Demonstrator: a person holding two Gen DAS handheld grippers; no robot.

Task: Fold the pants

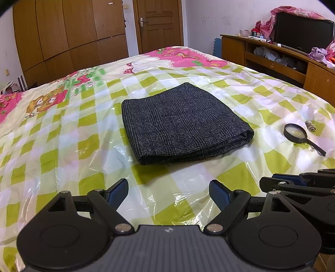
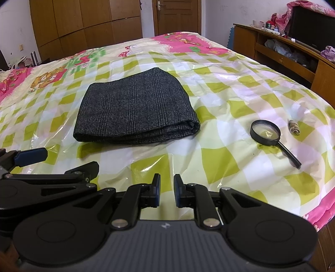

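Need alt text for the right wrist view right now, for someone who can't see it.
Dark grey checked pants lie folded into a compact rectangle on a bed covered in clear plastic. The right tool hangs empty near the camera, narrowly open. A magnifying glass lies right of the pants.

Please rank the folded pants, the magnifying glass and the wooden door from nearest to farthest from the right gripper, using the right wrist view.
From the right gripper:
1. Folded pants, ahead and left on the bed.
2. Magnifying glass, ahead and right; close to the pants' distance.
3. Wooden door, far wall.
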